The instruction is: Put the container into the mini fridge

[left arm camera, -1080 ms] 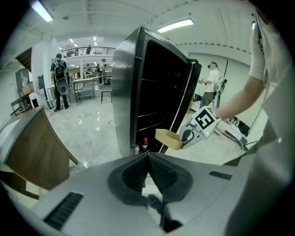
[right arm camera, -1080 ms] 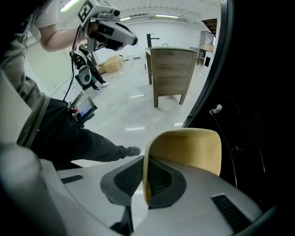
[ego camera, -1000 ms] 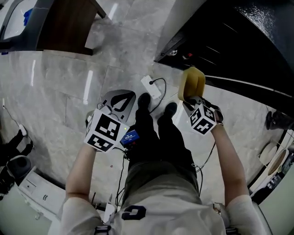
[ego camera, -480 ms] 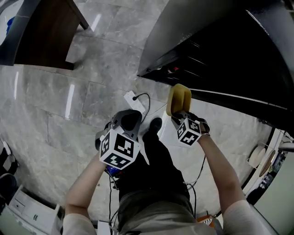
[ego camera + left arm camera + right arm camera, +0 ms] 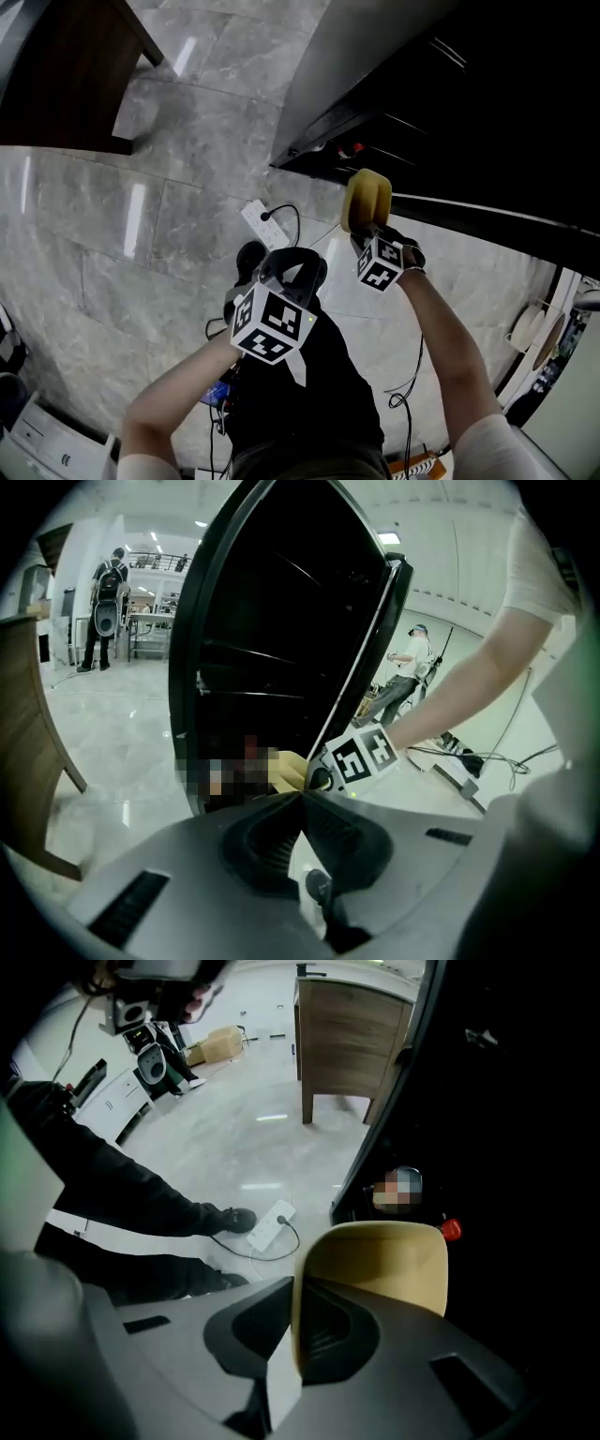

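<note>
- My right gripper (image 5: 294, 1288) is clamped tight on the side wall of the yellow container (image 5: 375, 1262), holding it just in front of the open mini fridge (image 5: 441, 122).
- My left gripper (image 5: 302, 797): jaws pressed together, nothing between them, hanging over the marble floor (image 5: 187, 187).

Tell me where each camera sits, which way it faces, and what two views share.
Head view: on the person's head, facing steeply down at floor, mini fridge, power strip; forearms, legs, left gripper, right gripper show.
Left gripper view: on the left gripper, along its shut jaws toward the open mini fridge; right forearm shows.
Right gripper view: on the right gripper, along jaws clamped on the yellow container, toward the mini fridge; legs show.
Shared: all three show yellow container and mini fridge.
</note>
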Motion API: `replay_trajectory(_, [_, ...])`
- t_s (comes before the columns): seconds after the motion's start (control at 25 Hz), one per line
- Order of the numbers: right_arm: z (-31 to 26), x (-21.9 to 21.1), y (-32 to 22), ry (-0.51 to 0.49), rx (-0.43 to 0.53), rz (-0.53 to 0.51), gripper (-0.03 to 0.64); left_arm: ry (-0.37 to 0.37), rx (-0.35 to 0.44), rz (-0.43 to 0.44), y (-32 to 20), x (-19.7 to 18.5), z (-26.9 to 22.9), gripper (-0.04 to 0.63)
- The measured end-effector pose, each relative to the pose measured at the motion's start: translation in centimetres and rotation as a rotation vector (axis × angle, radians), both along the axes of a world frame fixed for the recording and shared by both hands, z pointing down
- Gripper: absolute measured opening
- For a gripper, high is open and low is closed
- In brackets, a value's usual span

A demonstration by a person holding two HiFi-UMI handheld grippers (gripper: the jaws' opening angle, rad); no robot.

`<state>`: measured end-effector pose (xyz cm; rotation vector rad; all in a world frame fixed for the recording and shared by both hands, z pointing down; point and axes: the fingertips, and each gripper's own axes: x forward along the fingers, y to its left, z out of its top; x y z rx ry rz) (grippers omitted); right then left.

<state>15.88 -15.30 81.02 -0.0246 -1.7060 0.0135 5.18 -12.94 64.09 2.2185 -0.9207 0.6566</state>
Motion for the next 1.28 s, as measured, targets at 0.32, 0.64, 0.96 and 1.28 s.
replay_trajectory(0.32, [6.2,1.5,-2.4,0.059,0.045,-0.044,0.032,0.016,-0.047,0.101,3.0,4.4,6.3,0.057])
replay_trajectory(0.64, [10.9,2.4,-6.5,0.109,0.099,-0.047,0.032,0.045,-0.052,0.127,3.4,7.0,9.8,0.057])
replay_trajectory(0.96, [13.9,3.0,-8.6,0.166,0.152,-0.124,0.032,0.035,-0.070,0.146,4.9,7.0,12.0,0.057])
replay_trajectory(1.28, [16.2,4.4,-11.0,0.274,0.203,-0.224,0.032,0.049,-0.086,0.172,6.6,7.8,13.5,0.057])
